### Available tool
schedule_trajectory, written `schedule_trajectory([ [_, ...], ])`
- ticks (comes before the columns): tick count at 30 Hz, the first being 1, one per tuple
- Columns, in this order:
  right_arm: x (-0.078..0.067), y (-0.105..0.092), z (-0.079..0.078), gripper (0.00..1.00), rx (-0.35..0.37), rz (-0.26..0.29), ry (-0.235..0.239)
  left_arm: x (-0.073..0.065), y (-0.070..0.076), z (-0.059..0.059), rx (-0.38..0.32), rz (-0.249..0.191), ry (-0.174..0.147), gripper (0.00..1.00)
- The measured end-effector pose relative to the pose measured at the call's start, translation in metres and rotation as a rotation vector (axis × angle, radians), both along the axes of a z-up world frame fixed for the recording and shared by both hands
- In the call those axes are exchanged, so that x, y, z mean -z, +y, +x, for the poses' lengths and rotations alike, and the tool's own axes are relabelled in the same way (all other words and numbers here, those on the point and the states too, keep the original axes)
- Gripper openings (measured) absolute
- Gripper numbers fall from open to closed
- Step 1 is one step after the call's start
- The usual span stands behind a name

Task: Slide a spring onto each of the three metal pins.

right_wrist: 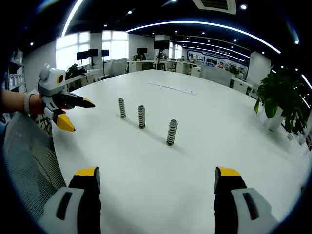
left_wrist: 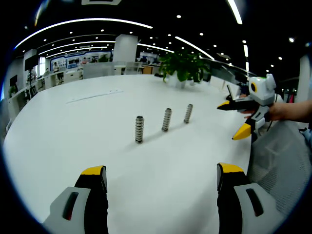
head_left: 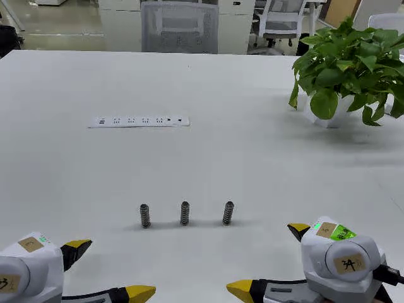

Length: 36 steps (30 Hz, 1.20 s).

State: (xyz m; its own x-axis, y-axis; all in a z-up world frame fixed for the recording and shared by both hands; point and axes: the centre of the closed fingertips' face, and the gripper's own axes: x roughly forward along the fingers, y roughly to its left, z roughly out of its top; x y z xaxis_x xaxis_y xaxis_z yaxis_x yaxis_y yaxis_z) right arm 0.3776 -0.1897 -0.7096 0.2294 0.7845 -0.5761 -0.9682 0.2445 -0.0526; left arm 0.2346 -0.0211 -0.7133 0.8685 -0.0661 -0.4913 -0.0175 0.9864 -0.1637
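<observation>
**White table, three springs standing up**

White table top spreads wide, with a green plant at the far right side and a power strip lying flat. The three springs stand straight in a row, each apart from the next. The left gripper and right gripper are low and near, jaws wide, holding nothing, well back from the springs. Each gripper view shows the other gripper held by a hand. The head view shows grey chairs past the table.
</observation>
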Motion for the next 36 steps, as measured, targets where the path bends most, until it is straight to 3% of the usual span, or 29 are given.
schedule_trajectory([
  [36, -0.0036, 0.0010, -0.0019, 0.99, -0.006, 0.010, 0.009, -0.0002, -0.0017, 0.0000, 0.003, 0.003, 0.008, 0.95],
])
